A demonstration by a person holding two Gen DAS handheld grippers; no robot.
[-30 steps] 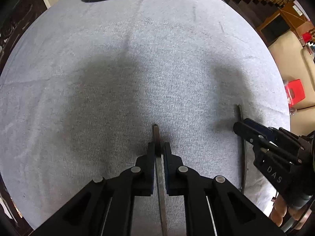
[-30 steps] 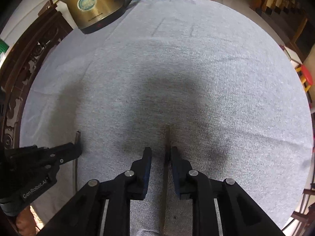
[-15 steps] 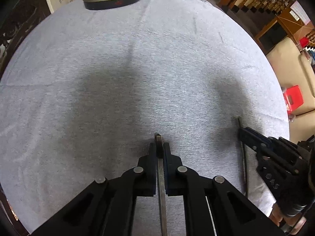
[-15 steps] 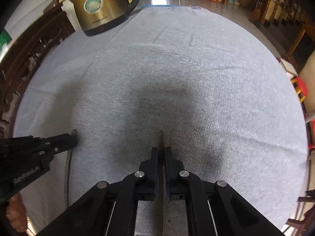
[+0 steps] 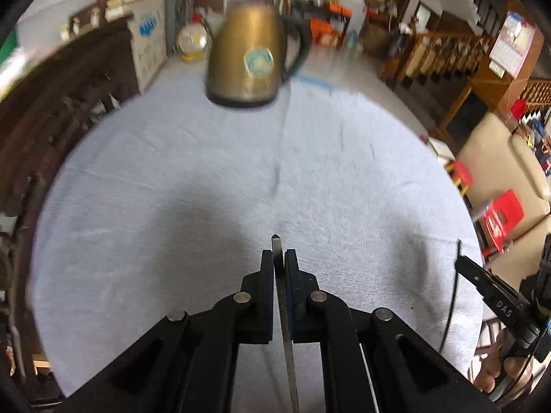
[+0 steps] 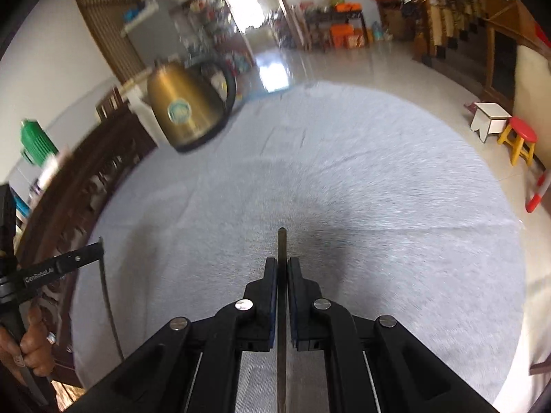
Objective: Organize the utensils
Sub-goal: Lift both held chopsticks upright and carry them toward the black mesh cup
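Two utensils are now off the table [image 5: 172,189]: each hand-held gripper, left [image 5: 279,256] and right [image 6: 281,264], is clamped tight on a thin metal handle [image 5: 288,337] [image 6: 281,309] and has risen, the right having just closed. Placement comes next.

A round table [image 5: 172,206] draped in a grey cloth [image 5: 344,179], lightly creased, fills both views. A brass-coloured electric kettle [image 5: 246,58] with a black handle stands at the tabletop's far edge.
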